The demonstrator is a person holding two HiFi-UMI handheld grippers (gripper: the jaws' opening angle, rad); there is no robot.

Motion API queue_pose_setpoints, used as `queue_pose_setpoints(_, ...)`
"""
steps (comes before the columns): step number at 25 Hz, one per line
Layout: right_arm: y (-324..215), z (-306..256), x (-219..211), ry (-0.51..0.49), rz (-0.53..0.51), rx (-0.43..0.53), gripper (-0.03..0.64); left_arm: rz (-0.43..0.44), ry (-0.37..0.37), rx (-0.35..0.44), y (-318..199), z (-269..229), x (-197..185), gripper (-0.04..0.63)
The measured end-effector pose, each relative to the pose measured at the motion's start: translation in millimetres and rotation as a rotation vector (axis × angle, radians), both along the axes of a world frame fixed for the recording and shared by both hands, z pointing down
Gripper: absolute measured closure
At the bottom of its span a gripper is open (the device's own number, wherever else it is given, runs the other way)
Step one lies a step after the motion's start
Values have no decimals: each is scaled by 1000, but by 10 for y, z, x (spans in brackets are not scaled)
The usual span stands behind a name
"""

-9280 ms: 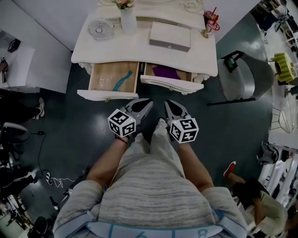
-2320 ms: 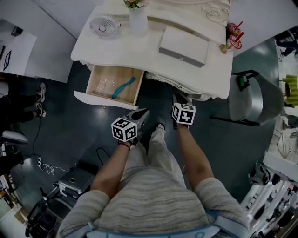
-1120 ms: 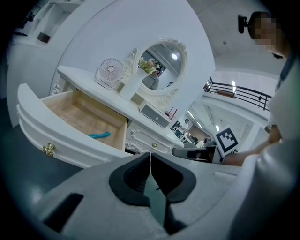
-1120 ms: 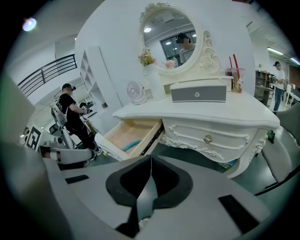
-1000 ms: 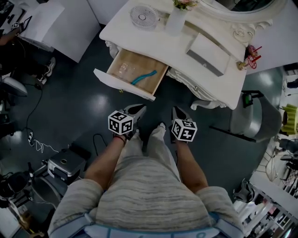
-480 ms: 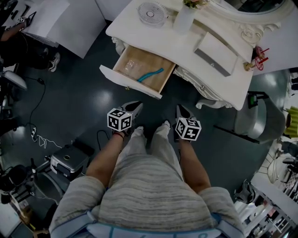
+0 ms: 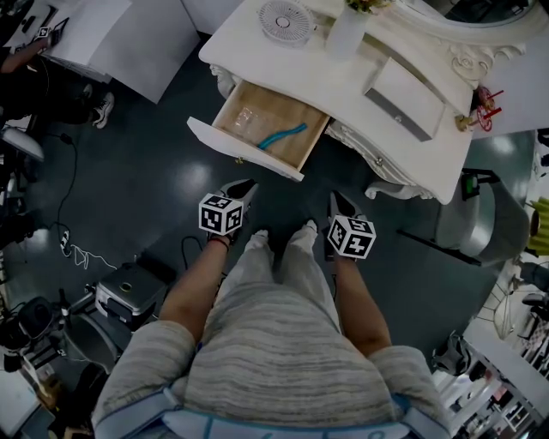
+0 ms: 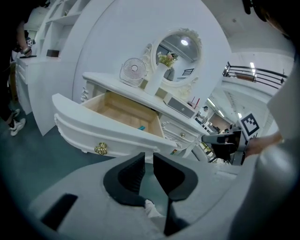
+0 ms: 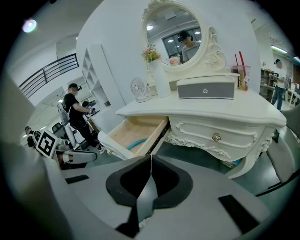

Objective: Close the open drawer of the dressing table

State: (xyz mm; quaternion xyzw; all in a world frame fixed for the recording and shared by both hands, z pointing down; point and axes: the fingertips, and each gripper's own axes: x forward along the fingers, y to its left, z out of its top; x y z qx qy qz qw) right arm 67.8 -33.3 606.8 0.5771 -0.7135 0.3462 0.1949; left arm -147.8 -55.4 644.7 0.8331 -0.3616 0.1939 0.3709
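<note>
A small round fan (image 7: 284,19) stands far left, with a white vase (image 7: 347,33) of flowers just right of it. Further right are a flat grey box (image 7: 404,99) and a cup with red straws (image 9: 243,77). A grey chair (image 7: 493,227) sits right. A white cable (image 7: 75,255) and a black case (image 7: 124,300) lie near left.

The right-hand drawer (image 9: 215,133), which had stood pulled out with a purple thing inside, was shut by the time the right gripper (image 7: 338,202) stood at its front. That gripper then drew back from it. The head view swung round, so the bench (image 7: 343,86) came to lie aslant. The left gripper (image 7: 244,186) moved nearer the open drawer (image 7: 240,154). Its jaws had just been opening a crack, with nothing between them.
</note>
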Motion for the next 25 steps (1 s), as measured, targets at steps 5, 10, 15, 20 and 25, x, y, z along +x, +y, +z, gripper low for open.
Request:
queue_pose_setpoints(5,-23,-1,7,-1,-1,-2,603,-18,-82,-12,-51,112,-88,476)
queue_pose_setpoints(10,-21,17,29,1,3,-8,603,-32,-137,-18,-120,187,-164,418)
queue_pose_setpoints(15,-26,23,85,2,8,-12,602,-58,-207,-31,-240,283,-263,400)
queue_pose_setpoints(20,-45,28,144,3,17,-16,603,-53,-286,-36,-363,387,-348,387)
queue_pose_setpoints(25,-68,13,212,-1,30,-17,603,-55,-348,-43,-481,478,-393,385)
